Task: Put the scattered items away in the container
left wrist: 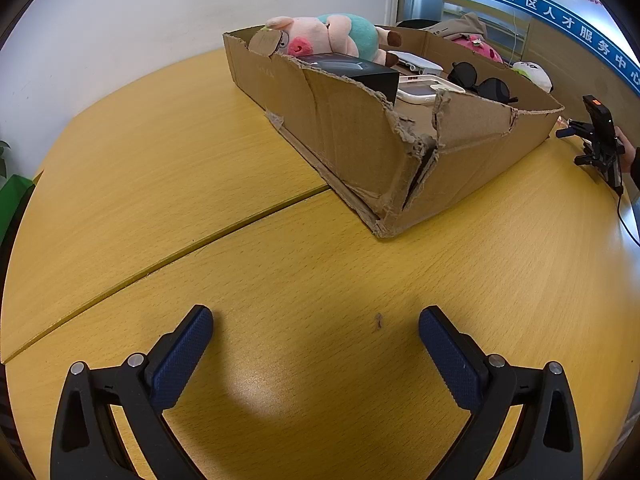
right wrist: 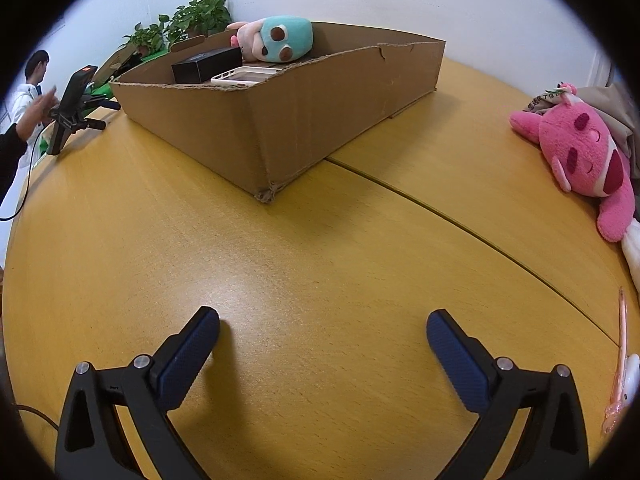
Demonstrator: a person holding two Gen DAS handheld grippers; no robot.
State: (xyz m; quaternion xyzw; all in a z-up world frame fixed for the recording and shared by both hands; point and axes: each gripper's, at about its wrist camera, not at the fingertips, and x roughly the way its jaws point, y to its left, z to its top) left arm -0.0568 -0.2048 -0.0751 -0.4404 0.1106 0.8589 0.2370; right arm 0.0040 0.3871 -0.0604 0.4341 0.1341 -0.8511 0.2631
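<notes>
A torn cardboard box point(left wrist: 352, 136) point(right wrist: 304, 120) stands on the yellow wooden table point(left wrist: 280, 264) point(right wrist: 280, 248). Inside it lie a pig plush with a teal body point(left wrist: 332, 36) point(right wrist: 276, 38), a black box point(left wrist: 356, 70) point(right wrist: 208, 65), white phone cases point(left wrist: 424, 90) point(right wrist: 244, 76) and black sunglasses point(left wrist: 480, 80). A pink plush point(right wrist: 584, 152) lies on the table at the right, outside the box. A pink pen point(right wrist: 620, 360) rests at the right edge. My left gripper point(left wrist: 316, 324) and my right gripper point(right wrist: 323, 330) both hang open over bare table, nothing between their fingers.
A phone on a black tripod stand point(left wrist: 600, 140) point(right wrist: 74, 104) sits at the table's side, with a person's hand point(right wrist: 38, 114) by it. Potted plants point(right wrist: 188, 20) stand by the white wall. A seam point(left wrist: 160, 260) runs across the tabletop.
</notes>
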